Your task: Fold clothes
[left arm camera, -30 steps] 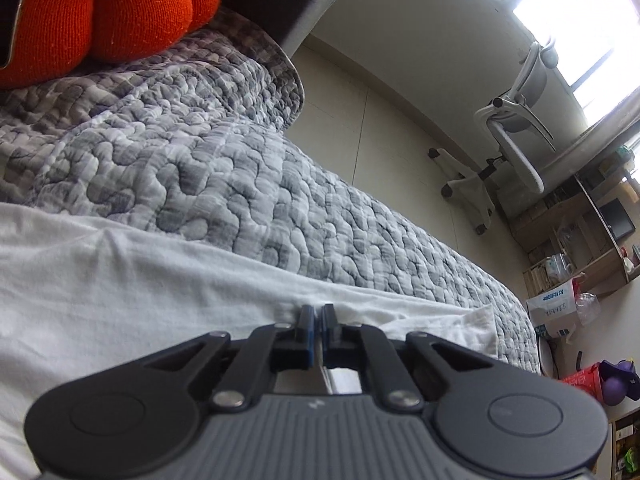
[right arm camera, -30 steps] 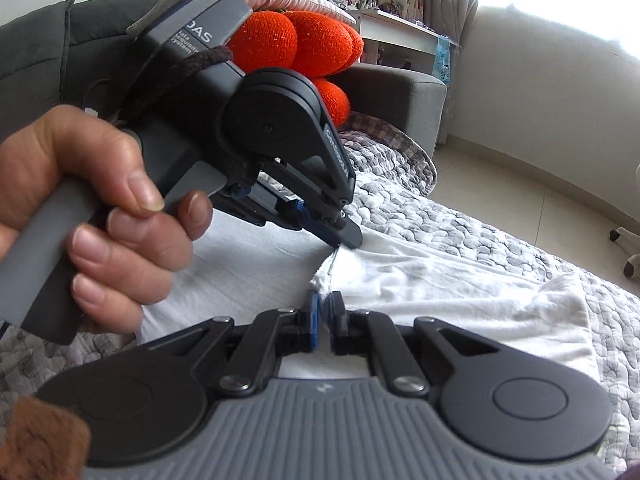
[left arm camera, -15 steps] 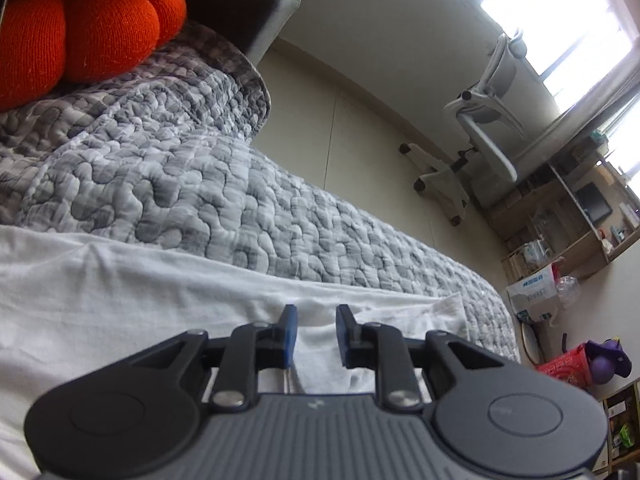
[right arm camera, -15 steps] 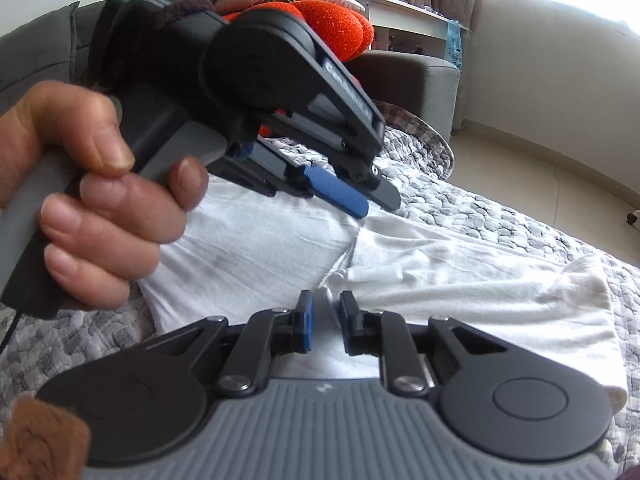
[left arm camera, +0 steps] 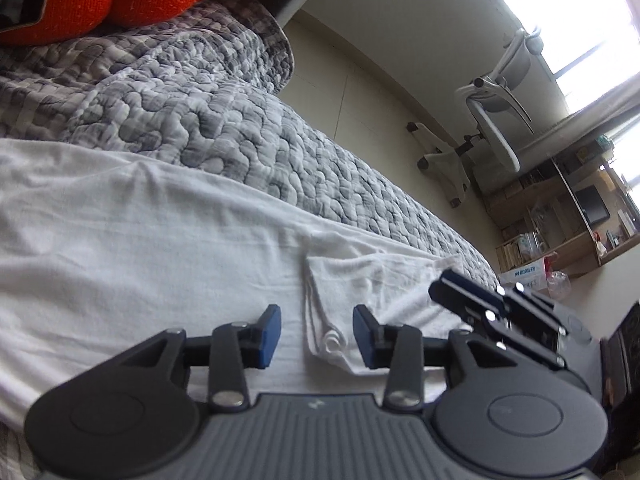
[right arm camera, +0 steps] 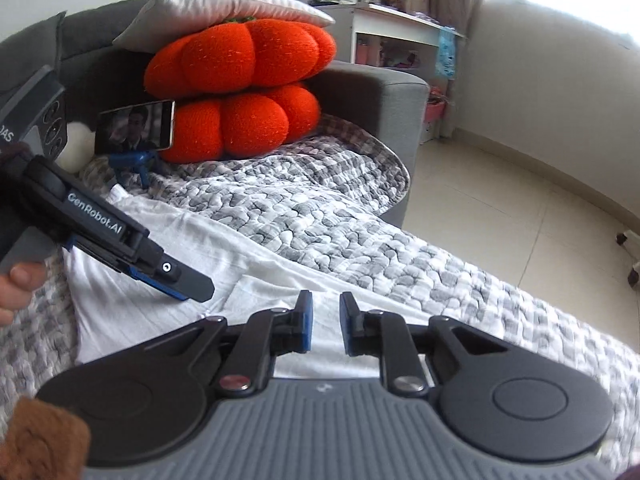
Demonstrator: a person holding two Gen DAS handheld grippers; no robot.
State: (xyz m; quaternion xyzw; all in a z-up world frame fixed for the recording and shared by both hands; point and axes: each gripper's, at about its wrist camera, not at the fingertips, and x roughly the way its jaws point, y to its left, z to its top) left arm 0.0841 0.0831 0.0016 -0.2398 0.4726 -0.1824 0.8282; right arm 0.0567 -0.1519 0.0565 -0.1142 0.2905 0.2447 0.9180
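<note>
A white garment (left arm camera: 140, 232) lies spread on the grey quilted sofa cover, with a folded sleeve part (left arm camera: 372, 280) laid over its body. It also shows in the right wrist view (right arm camera: 168, 264). My left gripper (left arm camera: 316, 334) is open just above the folded edge, holding nothing. My right gripper (right arm camera: 325, 322) is open a small gap above the garment, empty. The left gripper also shows in the right wrist view (right arm camera: 176, 276), and the right gripper's fingers (left arm camera: 472, 292) show in the left wrist view.
Two orange pumpkin cushions (right arm camera: 240, 96) and a white pillow (right arm camera: 224, 4) are stacked at the sofa's back. A phone (right arm camera: 136, 126) on a blue stand leans there. The grey quilt (right arm camera: 320, 224) ends at the tiled floor (right arm camera: 520, 208). An office chair (left arm camera: 492, 112) stands beyond.
Both grippers were shut on the white garment's edge a second ago. Both have opened and let go, and the fabric now lies flat. The grippers have pulled back and apart.
</note>
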